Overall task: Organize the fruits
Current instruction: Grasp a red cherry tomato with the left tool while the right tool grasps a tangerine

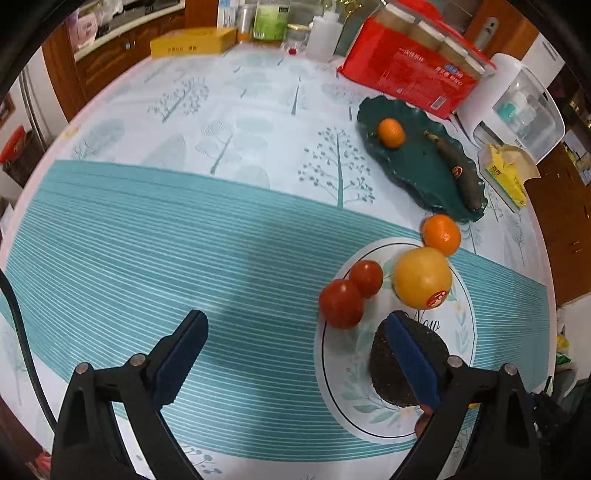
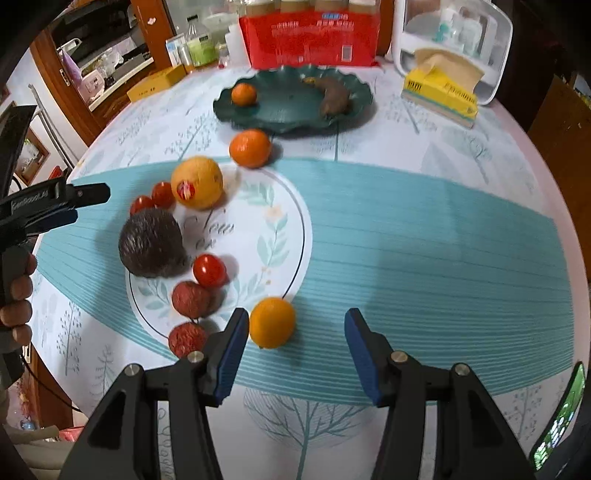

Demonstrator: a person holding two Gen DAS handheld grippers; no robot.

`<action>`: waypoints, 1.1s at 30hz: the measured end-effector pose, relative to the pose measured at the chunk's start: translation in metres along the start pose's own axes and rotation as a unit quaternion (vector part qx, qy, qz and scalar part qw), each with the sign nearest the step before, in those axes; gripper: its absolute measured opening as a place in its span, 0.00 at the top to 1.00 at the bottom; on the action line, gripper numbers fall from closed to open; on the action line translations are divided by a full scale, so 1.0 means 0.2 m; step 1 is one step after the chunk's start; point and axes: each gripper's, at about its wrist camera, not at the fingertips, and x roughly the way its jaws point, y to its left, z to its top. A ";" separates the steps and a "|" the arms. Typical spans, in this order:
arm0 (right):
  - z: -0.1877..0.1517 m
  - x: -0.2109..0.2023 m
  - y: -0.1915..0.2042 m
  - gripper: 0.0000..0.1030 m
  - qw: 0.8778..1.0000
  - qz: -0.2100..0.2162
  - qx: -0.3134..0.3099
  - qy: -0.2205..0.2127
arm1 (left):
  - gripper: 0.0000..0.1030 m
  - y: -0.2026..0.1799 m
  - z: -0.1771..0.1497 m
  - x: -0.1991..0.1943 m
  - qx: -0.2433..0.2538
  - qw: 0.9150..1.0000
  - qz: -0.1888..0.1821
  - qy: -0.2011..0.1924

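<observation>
A white round plate [image 2: 280, 206] holds a dark avocado [image 2: 151, 243], a yellow grapefruit [image 2: 197, 182], tomatoes [image 2: 209, 270] and red lychees [image 2: 190, 298]. A green wavy plate [image 2: 280, 114] behind it holds a small orange [image 2: 243, 94] and a brown banana [image 2: 334, 96]. One orange [image 2: 250, 147] lies between the plates, another [image 2: 272, 322] by the white plate's near rim. My right gripper [image 2: 295, 332] is open, the near orange just inside its left finger. My left gripper [image 1: 295, 332] is open and empty over the cloth; its right finger overlaps the avocado [image 1: 391, 369].
A red package [image 2: 310, 37], a yellow tissue box [image 2: 439, 92], a white plastic container [image 2: 454, 33], bottles [image 2: 199, 44] and a yellow carton [image 2: 155, 85] stand along the table's far edge. Wooden cabinets stand behind. The left gripper shows at the right wrist view's left edge [image 2: 85, 195].
</observation>
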 end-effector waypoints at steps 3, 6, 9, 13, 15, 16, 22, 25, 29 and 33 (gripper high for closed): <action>0.00 0.02 -0.01 0.47 1.000 0.010 0.003 0.006 | 0.07 -0.01 0.00 0.04 0.002 1.000 -0.002 0.007; 0.00 0.05 0.00 0.47 1.000 0.014 0.003 0.014 | 0.08 -0.03 0.00 0.09 0.003 1.000 -0.002 0.018; -0.01 0.08 0.01 0.47 1.000 0.017 -0.001 0.019 | 0.12 -0.04 0.01 0.14 -0.005 0.999 -0.010 0.031; -0.01 0.10 0.02 0.49 0.999 0.018 -0.005 0.026 | 0.22 -0.05 0.03 0.20 -0.013 0.999 -0.013 0.044; -0.01 0.11 0.02 0.52 0.999 0.019 -0.007 0.029 | 0.24 -0.05 0.04 0.22 -0.017 0.998 -0.020 0.050; -0.01 0.12 0.02 0.53 0.999 0.019 -0.009 0.030 | 0.24 -0.06 0.05 0.22 -0.017 0.999 -0.019 0.048; 0.00 0.14 0.03 0.59 0.999 0.020 -0.014 0.034 | 0.46 -0.10 0.08 0.25 -0.004 0.999 -0.024 0.046; 0.00 0.15 0.03 0.63 0.999 0.022 -0.015 0.039 | 0.58 -0.11 0.08 0.25 0.004 0.998 -0.031 0.047; 0.01 0.17 0.04 0.68 0.999 0.022 -0.017 0.041 | 0.68 -0.15 0.08 0.26 0.021 0.998 -0.036 0.048; 0.01 0.17 0.04 0.68 0.999 0.023 -0.018 0.040 | 0.69 -0.17 0.07 0.26 0.035 0.998 -0.036 0.045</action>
